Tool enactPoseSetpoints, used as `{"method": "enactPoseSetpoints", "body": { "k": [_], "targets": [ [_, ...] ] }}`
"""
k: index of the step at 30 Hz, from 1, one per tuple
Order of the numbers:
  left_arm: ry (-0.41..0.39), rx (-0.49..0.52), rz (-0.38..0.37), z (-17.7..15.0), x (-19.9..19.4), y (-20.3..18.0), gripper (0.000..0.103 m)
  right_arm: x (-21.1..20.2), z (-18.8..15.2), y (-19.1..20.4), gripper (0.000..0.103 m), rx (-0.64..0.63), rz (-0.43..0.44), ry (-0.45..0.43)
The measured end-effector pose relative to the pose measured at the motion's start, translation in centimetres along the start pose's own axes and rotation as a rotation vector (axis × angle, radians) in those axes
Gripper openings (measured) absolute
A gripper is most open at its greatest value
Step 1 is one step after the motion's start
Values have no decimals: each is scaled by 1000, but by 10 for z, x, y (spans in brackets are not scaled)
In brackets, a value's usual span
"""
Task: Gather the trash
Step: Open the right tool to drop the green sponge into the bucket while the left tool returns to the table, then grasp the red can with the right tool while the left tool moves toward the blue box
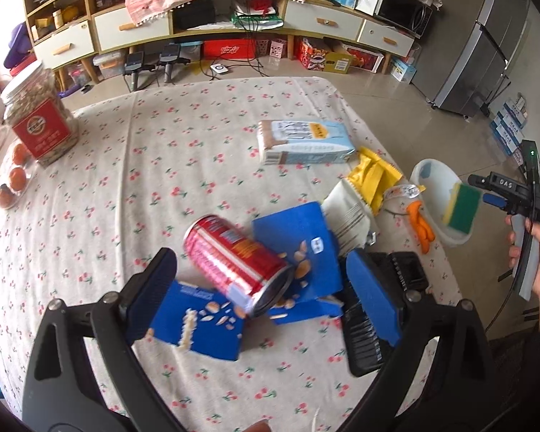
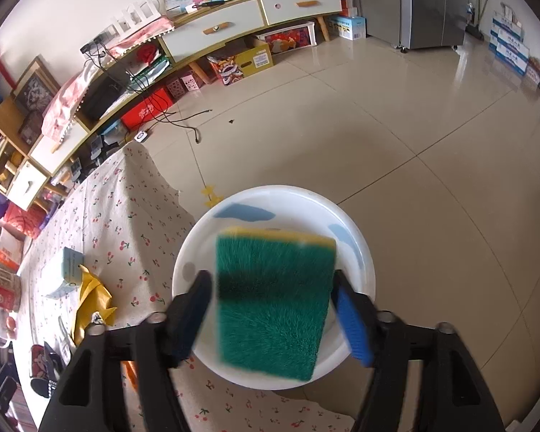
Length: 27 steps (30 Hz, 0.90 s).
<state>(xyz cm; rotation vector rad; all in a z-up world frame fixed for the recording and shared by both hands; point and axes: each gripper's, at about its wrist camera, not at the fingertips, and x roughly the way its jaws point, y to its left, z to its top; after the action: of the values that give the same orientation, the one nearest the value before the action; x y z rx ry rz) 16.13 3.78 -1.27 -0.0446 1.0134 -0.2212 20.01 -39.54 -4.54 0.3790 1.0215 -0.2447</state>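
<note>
My left gripper is open above a red drink can that lies on a torn blue snack box. A white wrapper, a yellow wrapper and orange peel lie to the right. A light blue carton lies further back. My right gripper has its jaws apart on either side of a green and yellow sponge, blurred, over the white basin. Whether the pads touch the sponge is unclear. The sponge and basin also show in the left wrist view.
A flowered cloth covers the table. A jar with a red label and oranges stand at the far left. A black object lies by my left gripper's right finger. The basin sits at the table's right edge, above tiled floor.
</note>
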Motion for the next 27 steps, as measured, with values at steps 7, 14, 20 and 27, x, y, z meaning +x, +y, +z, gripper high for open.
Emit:
{"method": "enactPoseSetpoints", "body": {
  "k": [7,14,20,27],
  "targets": [
    [8,-29,18,-14,-7,34,95,-11,-5,25,87,-69,-11,-15],
    [21,-89,45,-28,-7,66,95,-23,-16,57,87,-142,20,-17],
    [11,-130,77,-40,-14,89,95,-31,-34,88,87,-212,47,-6],
    [-1,-177,109,-58,-24,107,95,-43,-59,129,87,-306,88,-5]
  ]
}}
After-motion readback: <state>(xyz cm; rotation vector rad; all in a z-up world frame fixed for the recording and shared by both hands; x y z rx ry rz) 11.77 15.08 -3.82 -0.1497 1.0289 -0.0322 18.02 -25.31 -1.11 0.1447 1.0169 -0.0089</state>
